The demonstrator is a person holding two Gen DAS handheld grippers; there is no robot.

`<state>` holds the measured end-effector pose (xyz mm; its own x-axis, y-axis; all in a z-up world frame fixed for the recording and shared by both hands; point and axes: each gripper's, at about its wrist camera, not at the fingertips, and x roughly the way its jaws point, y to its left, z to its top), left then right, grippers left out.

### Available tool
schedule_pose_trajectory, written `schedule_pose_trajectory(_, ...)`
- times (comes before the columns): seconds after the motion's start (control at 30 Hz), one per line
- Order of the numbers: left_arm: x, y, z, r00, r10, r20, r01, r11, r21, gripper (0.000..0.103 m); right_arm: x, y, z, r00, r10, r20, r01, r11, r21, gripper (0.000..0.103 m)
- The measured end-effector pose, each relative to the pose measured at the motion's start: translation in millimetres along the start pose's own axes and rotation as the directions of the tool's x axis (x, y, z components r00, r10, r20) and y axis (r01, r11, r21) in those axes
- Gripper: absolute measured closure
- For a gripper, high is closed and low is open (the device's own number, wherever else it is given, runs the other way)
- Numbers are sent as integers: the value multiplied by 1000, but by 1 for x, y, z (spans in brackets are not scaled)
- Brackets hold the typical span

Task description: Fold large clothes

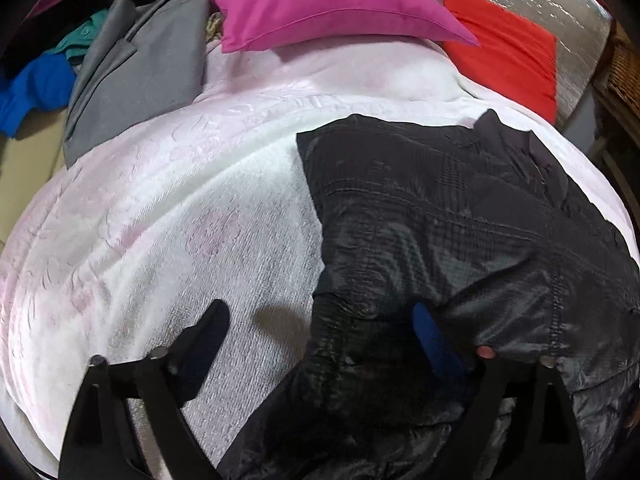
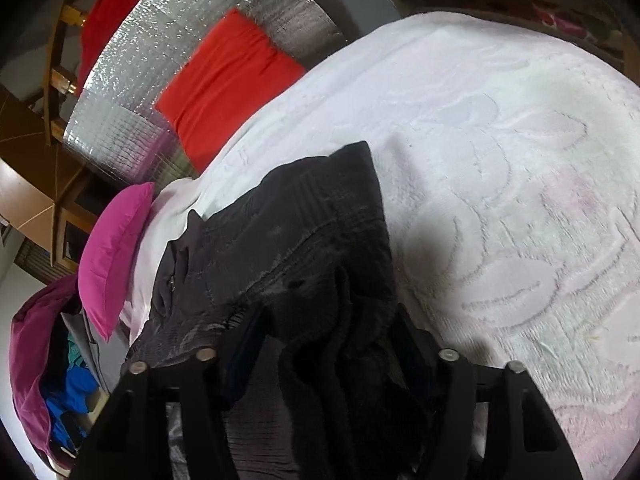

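We're in a home bedroom: a bed (image 1: 168, 208) under a white embossed blanket, a pink pillow (image 1: 320, 4) and red pillow (image 1: 508, 56) at its head, loose clothes (image 1: 132, 72) piled alongside, wooden furniture (image 2: 44, 184) behind.

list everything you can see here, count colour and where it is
black garment: 1, dark and shiny, lying on the white blanket
white blanket: 1, white with faint pink pattern, covering the bed
pink pillow: 1, magenta, at the far end of the blanket
red cushion: 1, red, beside the pink pillow, against the silver panel
silver panel: 1, shiny silver, behind the bed
grey garment: 1, grey, on the pile beside the bed
blue garment: 1, blue, same pile
teal garment: 1, teal, same pile
left gripper: 1, black, open over the black garment's edge
right gripper: 1, black, bunched dark fabric between its fingers
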<state>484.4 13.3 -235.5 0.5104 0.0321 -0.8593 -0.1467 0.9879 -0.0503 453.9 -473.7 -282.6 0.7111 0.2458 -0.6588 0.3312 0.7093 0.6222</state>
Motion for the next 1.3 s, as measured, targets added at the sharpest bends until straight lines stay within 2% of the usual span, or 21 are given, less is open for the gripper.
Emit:
schedule_pose_trajectory(0.03, 4, 2, 1, 1000, -4, -6, 4, 1000, -10, 1, 2, 2, 0, 1000, 1, 1, -1, 1000, -8, 51)
schedule_pose_trajectory(0.1, 11, 7, 2, 999, -37, -32, 36, 998, -50, 0, 2, 4, 1, 1000, -10, 8, 10, 1000, -22, 54)
schedule_pose_trajectory(0.2, 16, 11, 7, 996, -71, -52, 67, 995, -80, 0, 5, 10, 0, 999, -33, 19, 34, 998, -53, 55)
schedule_pose_trajectory(0.3, 14, 2, 9, 999, -48, -26, 47, 998, -34, 0, 7, 11, 2, 999, -38, 24, 40, 997, -60, 55)
schedule_pose_trajectory(0.37, 11, -4, 12, 999, -36, -9, 35, 999, -12, 0, 8, 12, 4, 999, -37, 31, 39, 997, -64, 59)
schedule_pose_trajectory(0.4, 8, -6, 14, 999, -32, 2, 32, 999, -4, 0, 8, 14, 6, 999, -39, 36, 41, 997, -62, 66)
schedule_pose_trajectory(0.5, 4, -12, 19, 998, -51, 28, 51, 999, 7, 0, -5, 27, 9, 994, -33, 103, 42, 995, -91, 75)
schedule_pose_trajectory(0.57, 2, -19, 21, 996, -69, 47, 68, 997, 29, 0, -17, 38, 9, 989, -16, 148, 35, 991, -127, 76)
schedule_pose_trajectory(0.63, 2, -26, 19, 998, -49, 51, 45, 996, 71, 0, -23, 42, 9, 984, -3, 179, 27, 991, -135, 76)
schedule_pose_trajectory(0.7, 8, -31, 17, 999, -31, 39, 28, 995, 92, 0, -13, 36, 10, 988, -47, 147, 65, 991, -120, 76)
schedule_pose_trajectory(0.77, 12, -29, 16, 999, -44, 17, 42, 996, 78, 0, 2, 22, 8, 992, -84, 89, 92, 992, -92, 76)
schedule_pose_trajectory(0.83, 12, -25, 14, 998, -62, 3, 61, 997, 53, 1, 6, 16, 9, 996, -79, 50, 82, 994, -72, 73)
schedule_pose_trajectory(0.9, 7, -22, 14, 998, -56, 6, 56, 997, 46, 1, 0, 16, 10, 997, -59, 45, 62, 997, -52, 72)
schedule_pose_trajectory(0.97, 1, -21, 13, 998, -54, 12, 53, 997, 49, 1, -7, 16, 10, 998, -55, 32, 57, 997, -47, 59)
schedule_pose_trajectory(1.0, -3, -19, 11, 998, -61, 15, 60, 997, 49, 1, -11, 15, 9, 998, -52, 26, 53, 998, -42, 42)
schedule_pose_trajectory(1.03, -8, -17, 9, 998, -65, 19, 64, 997, 47, 1, -18, 13, 8, 999, -39, 27, 40, 999, -32, 31)
schedule_pose_trajectory(1.2, -36, -5, -4, 996, -71, 60, 66, 995, 79, 1, -42, 9, -1, 999, -23, 44, 26, 998, -50, 31)
schedule_pose_trajectory(1.3, -51, 2, -13, 995, -35, 91, 24, 993, 119, 1, -58, -1, -10, 999, -15, 32, 17, 999, -46, 31)
